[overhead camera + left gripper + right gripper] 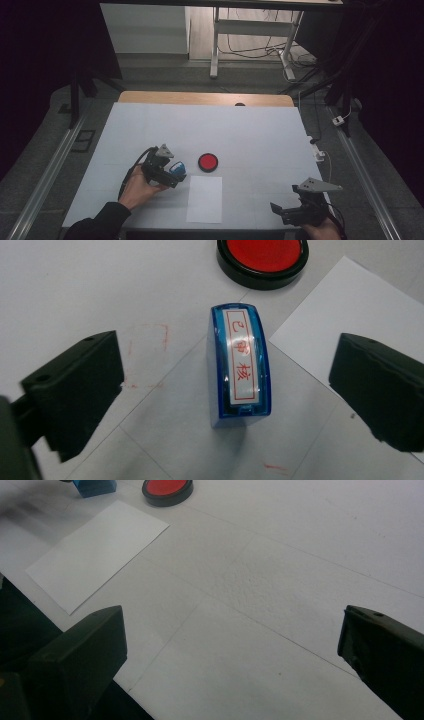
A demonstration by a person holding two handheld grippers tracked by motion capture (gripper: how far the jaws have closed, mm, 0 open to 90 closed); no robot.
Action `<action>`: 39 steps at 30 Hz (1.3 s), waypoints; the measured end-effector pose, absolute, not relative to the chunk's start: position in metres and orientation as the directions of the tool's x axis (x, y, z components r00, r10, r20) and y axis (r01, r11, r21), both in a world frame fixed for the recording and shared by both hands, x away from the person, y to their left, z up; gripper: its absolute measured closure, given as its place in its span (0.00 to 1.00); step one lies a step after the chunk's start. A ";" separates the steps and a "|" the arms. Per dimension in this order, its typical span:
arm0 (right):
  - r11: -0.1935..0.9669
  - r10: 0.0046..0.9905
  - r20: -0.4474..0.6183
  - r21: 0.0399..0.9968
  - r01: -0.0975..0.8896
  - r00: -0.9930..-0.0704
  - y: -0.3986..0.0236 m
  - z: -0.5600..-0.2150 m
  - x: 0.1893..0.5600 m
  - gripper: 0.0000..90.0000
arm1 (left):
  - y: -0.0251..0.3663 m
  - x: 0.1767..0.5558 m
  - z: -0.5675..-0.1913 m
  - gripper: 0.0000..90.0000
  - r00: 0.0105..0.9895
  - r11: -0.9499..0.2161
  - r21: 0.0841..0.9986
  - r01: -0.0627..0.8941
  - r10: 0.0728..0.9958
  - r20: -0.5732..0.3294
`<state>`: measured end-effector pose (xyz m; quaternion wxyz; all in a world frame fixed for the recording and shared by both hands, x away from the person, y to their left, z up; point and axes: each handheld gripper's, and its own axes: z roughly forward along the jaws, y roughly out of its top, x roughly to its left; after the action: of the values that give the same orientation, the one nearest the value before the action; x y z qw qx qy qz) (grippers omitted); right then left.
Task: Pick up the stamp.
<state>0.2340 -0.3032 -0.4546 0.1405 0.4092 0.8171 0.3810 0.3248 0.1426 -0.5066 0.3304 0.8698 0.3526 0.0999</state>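
A blue stamp with a white label and red characters stands on the white table. My left gripper hovers over it with one jaw on each side, open, and a clear gap between each pad and the stamp. In the high view the stamp sits at the tip of the left gripper, left of a round red ink pad. A white sheet of paper lies just below the pad. My right gripper rests at the table's near right corner, open, with nothing between its jaws.
Faint red stamp marks show on the table beside the stamp. The right gripper view shows the paper, ink pad and stamp far off. A desk frame with cables stands beyond the table's far wooden edge.
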 end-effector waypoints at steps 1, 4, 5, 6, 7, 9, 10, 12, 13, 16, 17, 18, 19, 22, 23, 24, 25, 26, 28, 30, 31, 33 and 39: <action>0.375 0.776 0.082 0.738 0.562 -0.626 -0.303 -0.455 0.234 0.00 | 0.143 0.325 -0.506 0.08 0.734 -0.533 0.645 0.548 0.676 -0.064; 0.380 0.774 0.078 0.736 0.559 -0.629 -0.303 -0.455 0.234 0.00 | 0.142 0.325 -0.506 0.25 0.736 -0.546 0.637 0.544 0.675 -0.050; 0.380 0.774 0.078 0.736 0.559 -0.629 -0.303 -0.455 0.234 0.00 | 0.141 0.325 -0.505 0.25 0.741 -0.552 0.635 0.541 0.670 -0.048; 0.381 0.773 0.078 0.736 0.559 -0.630 -0.303 -0.455 0.234 0.00 | 0.141 0.324 -0.505 0.28 0.741 -0.553 0.633 0.541 0.670 -0.047; 0.381 0.773 0.078 0.736 0.559 -0.630 -0.303 -0.455 0.234 0.00 | 0.141 0.324 -0.505 0.30 0.739 -0.554 0.631 0.543 0.672 -0.046; 0.381 0.773 0.078 0.736 0.559 -0.630 -0.303 -0.455 0.234 0.00 | 0.141 0.324 -0.503 0.38 0.742 -0.558 0.633 0.537 0.669 -0.038; 0.382 0.772 0.079 0.736 0.559 -0.630 -0.303 -0.455 0.234 0.00 | 0.141 0.324 -0.502 0.44 0.741 -0.559 0.633 0.536 0.671 -0.035; 0.382 0.772 0.078 0.736 0.559 -0.630 -0.303 -0.455 0.234 0.00 | 0.142 0.323 -0.501 0.46 0.736 -0.549 0.635 0.543 0.676 -0.045; 0.382 0.772 0.078 0.736 0.559 -0.631 -0.303 -0.455 0.234 0.00 | 0.143 0.324 -0.500 0.49 0.737 -0.545 0.637 0.545 0.674 -0.053; 0.386 0.771 0.076 0.734 0.559 -0.632 -0.303 -0.455 0.234 0.00 | 0.144 0.323 -0.500 0.53 0.741 -0.540 0.642 0.544 0.668 -0.066; 0.386 0.771 0.076 0.734 0.559 -0.632 -0.303 -0.455 0.234 0.00 | 0.144 0.323 -0.499 0.55 0.741 -0.541 0.641 0.545 0.668 -0.067; 0.387 0.772 0.074 0.733 0.559 -0.632 -0.303 -0.454 0.234 0.00 | 0.144 0.323 -0.499 0.58 0.742 -0.541 0.641 0.544 0.668 -0.066; 0.387 0.772 0.074 0.733 0.559 -0.632 -0.303 -0.454 0.234 0.00 | 0.144 0.323 -0.499 0.58 0.742 -0.543 0.640 0.543 0.668 -0.063; 0.388 0.771 0.074 0.732 0.559 -0.633 -0.303 -0.454 0.234 0.00 | 0.143 0.323 -0.499 0.62 0.744 -0.548 0.639 0.540 0.666 -0.059; 0.389 0.771 0.074 0.732 0.559 -0.633 -0.303 -0.454 0.234 0.00 | 0.143 0.323 -0.499 0.64 0.744 -0.550 0.637 0.540 0.666 -0.057; 0.389 0.770 0.074 0.732 0.559 -0.633 -0.303 -0.455 0.234 0.00 | 0.142 0.323 -0.499 0.65 0.744 -0.549 0.637 0.541 0.666 -0.059; 0.389 0.771 0.073 0.732 0.559 -0.633 -0.303 -0.455 0.234 0.00 | 0.142 0.323 -0.500 0.66 0.744 -0.552 0.633 0.542 0.666 -0.056; 0.389 0.771 0.073 0.732 0.559 -0.633 -0.303 -0.455 0.234 0.00 | 0.142 0.324 -0.500 0.69 0.744 -0.555 0.631 0.543 0.666 -0.054; 0.389 0.771 0.073 0.732 0.559 -0.633 -0.303 -0.455 0.234 0.00 | 0.141 0.323 -0.500 0.72 0.745 -0.558 0.629 0.542 0.665 -0.052; 0.390 0.770 0.073 0.732 0.559 -0.633 -0.303 -0.455 0.234 0.00 | 0.141 0.323 -0.499 0.77 0.741 -0.556 0.628 0.544 0.670 -0.049; 0.390 0.770 0.073 0.732 0.559 -0.633 -0.303 -0.455 0.234 0.00 | 0.141 0.323 -0.499 0.77 0.740 -0.555 0.628 0.545 0.671 -0.050; 0.390 0.770 0.073 0.732 0.558 -0.634 -0.303 -0.455 0.234 0.00 | 0.141 0.323 -0.499 0.78 0.741 -0.556 0.628 0.544 0.670 -0.049; 0.389 0.770 0.074 0.733 0.558 -0.634 -0.302 -0.455 0.234 0.00 | 0.143 0.323 -0.496 0.78 0.745 -0.552 0.635 0.540 0.665 -0.055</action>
<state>0.2338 -0.3024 -0.4546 0.1402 0.4040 0.8215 0.3772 0.3225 0.1431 -0.4962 0.3249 0.8757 0.3441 0.0964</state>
